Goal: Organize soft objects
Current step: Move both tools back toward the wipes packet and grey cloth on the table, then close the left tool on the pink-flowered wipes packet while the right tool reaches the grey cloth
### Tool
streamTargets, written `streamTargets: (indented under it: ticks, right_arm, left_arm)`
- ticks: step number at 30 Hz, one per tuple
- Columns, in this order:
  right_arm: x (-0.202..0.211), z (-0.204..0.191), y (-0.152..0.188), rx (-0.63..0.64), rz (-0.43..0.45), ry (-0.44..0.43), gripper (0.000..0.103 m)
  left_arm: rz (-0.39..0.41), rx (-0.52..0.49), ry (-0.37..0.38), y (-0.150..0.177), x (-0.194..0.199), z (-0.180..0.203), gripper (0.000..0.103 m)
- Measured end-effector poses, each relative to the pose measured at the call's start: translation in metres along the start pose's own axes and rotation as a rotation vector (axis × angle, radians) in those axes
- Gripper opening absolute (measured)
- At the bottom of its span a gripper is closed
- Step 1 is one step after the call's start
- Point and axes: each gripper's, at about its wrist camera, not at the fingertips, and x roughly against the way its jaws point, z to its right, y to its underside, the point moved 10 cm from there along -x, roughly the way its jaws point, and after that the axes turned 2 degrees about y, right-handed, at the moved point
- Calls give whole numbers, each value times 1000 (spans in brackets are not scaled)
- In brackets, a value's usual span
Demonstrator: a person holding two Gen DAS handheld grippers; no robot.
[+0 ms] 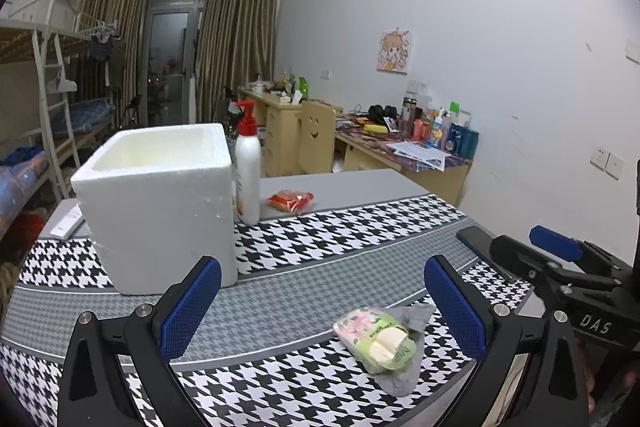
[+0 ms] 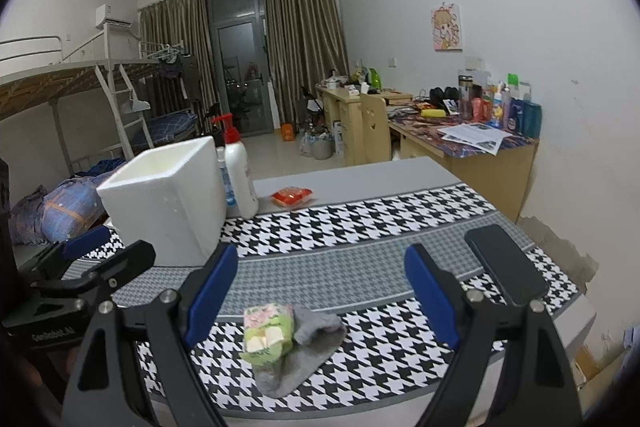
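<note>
A green tissue pack (image 1: 376, 339) (image 2: 269, 331) lies on a grey sock (image 1: 404, 367) (image 2: 308, 347) near the front of the houndstooth-covered table (image 1: 340, 227) (image 2: 360, 219). My left gripper (image 1: 320, 307) hangs open above the cloth, the pack nearer its right finger. My right gripper (image 2: 320, 295) is open too, with pack and sock between and below its fingers, untouched. A white foam box (image 1: 160, 203) (image 2: 168, 199) stands open-topped at the left. A small red packet (image 1: 290, 201) (image 2: 291, 195) lies further back.
A white pump bottle (image 1: 248, 171) (image 2: 239, 175) with a red top stands beside the box. A dark phone (image 2: 506, 263) (image 1: 476, 241) lies at the table's right edge. Behind are desks with clutter, a chair, bunk beds and curtains.
</note>
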Motion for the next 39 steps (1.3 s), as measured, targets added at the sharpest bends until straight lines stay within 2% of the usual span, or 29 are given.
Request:
streamTargets:
  ticks: [23,33,39]
  right_arm:
    - [-13,31,39,-15,-72,85,88]
    - [-26,32,55,5,-111,87,88]
    - [-35,37,65,-6,-145,91,88]
  left_arm:
    - [-108,0,43,39,-33,20,102]
    - [-172,27,40,58,-56,15,102]
    - [-210,44,67,66,-65,21,102]
